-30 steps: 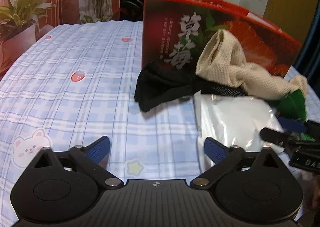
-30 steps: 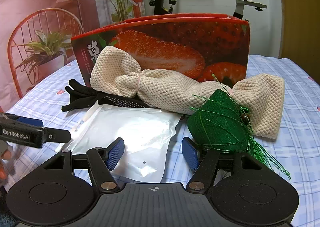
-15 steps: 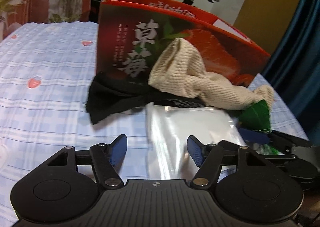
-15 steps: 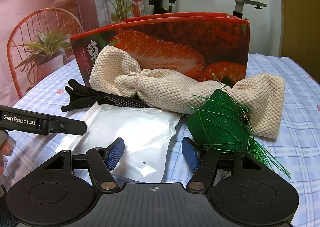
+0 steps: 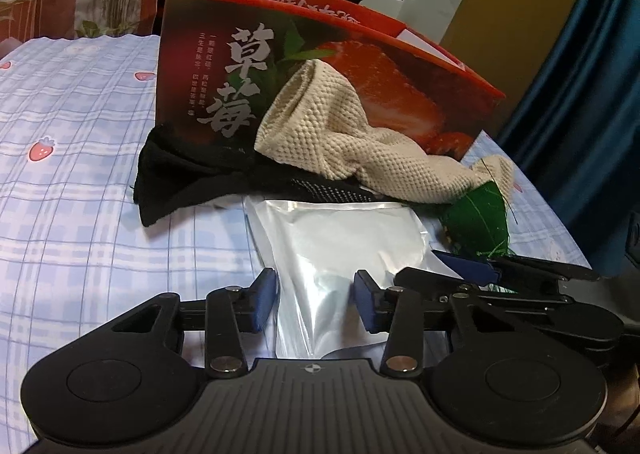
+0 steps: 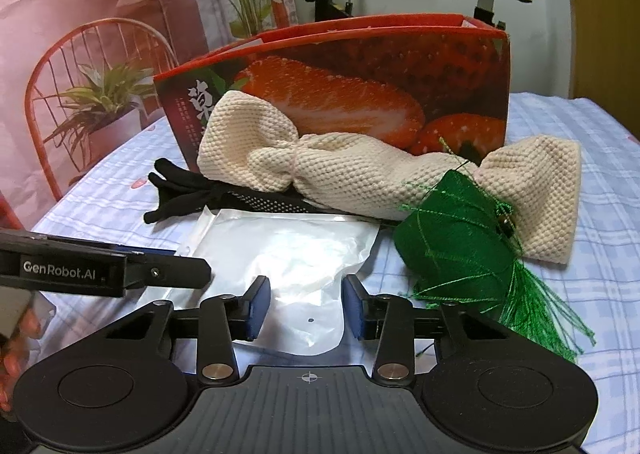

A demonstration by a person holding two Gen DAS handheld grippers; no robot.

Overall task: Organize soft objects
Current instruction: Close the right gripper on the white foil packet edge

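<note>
Scene: blue checked tablecloth (image 5: 80,214) w/ strawberry print; red strawberry box (image 6: 360,66) stands open-topped at centre of both views.
Soft items: cream knit cloth (image 6: 340,174) leans on box front; black glove (image 6: 180,194) partly under it, centre left; green tasselled pouch (image 6: 460,246) lower right, touching cloth.
Target now: clear plastic packet (image 6: 288,254), flat on cloth, lower centre, just in front of glove.
Left gripper (image 5: 316,302): jaws have just been closing; packet's near edge sits betw. blue pads, small gaps still show, so not clamped yet.
Right gripper (image 6: 306,308): jaws have just been closing too; packet's other near corner betw. pads, gap visible, no pinch.
Step (judged): two-handed pickup of packet for the box.
Do it well: close both fully on the film edge, not the bulge; lift together and level so slippery film doesn't slide out.
Risk: glove end lies v. near packet's far edge; may drag.
</note>
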